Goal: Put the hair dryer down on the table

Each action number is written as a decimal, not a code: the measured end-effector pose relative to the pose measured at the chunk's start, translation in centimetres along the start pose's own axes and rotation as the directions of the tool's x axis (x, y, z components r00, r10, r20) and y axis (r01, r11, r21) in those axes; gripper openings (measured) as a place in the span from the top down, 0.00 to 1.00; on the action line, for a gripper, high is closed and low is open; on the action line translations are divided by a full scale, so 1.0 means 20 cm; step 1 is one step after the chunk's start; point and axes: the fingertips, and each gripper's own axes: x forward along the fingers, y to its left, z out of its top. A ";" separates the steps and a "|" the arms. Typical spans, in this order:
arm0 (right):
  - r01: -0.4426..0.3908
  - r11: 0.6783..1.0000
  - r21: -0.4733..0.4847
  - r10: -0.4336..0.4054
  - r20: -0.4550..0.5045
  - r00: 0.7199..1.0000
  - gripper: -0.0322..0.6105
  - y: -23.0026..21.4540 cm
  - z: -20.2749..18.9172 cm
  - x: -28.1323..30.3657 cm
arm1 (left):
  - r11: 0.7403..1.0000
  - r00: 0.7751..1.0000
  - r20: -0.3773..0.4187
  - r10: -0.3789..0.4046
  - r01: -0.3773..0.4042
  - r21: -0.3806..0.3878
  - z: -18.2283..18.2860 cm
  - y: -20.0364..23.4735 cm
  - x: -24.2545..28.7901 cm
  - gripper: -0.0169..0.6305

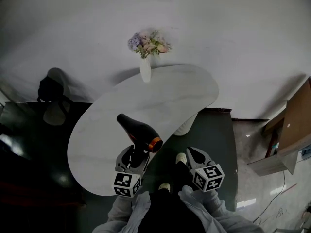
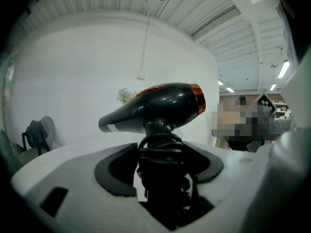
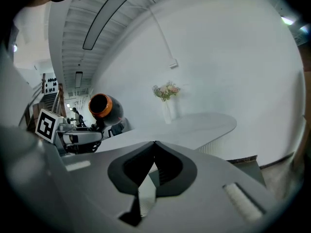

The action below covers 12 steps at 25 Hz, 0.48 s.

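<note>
My left gripper (image 1: pixel 132 155) is shut on the handle of a black hair dryer (image 1: pixel 139 130) with an orange ring at its rear. The dryer hangs above the near edge of the white oval table (image 1: pixel 160 98), nozzle towards the far left. In the left gripper view the dryer (image 2: pixel 160 106) stands upright between the jaws, and its coiled black cord (image 2: pixel 160 152) is wound round the handle. My right gripper (image 1: pixel 190 154) is beside it over the dark floor, shut with nothing in it; its jaw tips meet (image 3: pixel 155 143). From there the hair dryer's orange rear (image 3: pixel 100 106) shows at the left.
A white vase of flowers (image 1: pixel 146 64) stands at the table's far edge. A chair with a black bag (image 1: pixel 52 95) sits to the left of the table. Cardboard and wooden boards (image 1: pixel 291 130) lie at the right. The person's feet (image 1: pixel 180 158) are near the table base (image 1: pixel 187 125).
</note>
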 end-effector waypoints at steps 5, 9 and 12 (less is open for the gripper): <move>-0.045 0.999 -0.003 0.045 -0.032 0.998 0.93 -0.08 0.02 0.18 | 0.999 0.999 -0.020 0.042 -0.043 -0.013 -0.01 0.09 0.14 0.53; -0.085 0.996 -0.016 0.084 -0.050 0.995 0.93 -0.19 0.12 0.41 | 0.997 0.997 -0.028 0.074 -0.075 -0.035 0.03 0.19 0.34 0.53; -0.121 0.992 -0.032 0.118 -0.074 0.990 0.93 -0.28 0.22 0.60 | 0.993 0.994 -0.041 0.105 -0.106 -0.042 0.08 0.28 0.52 0.53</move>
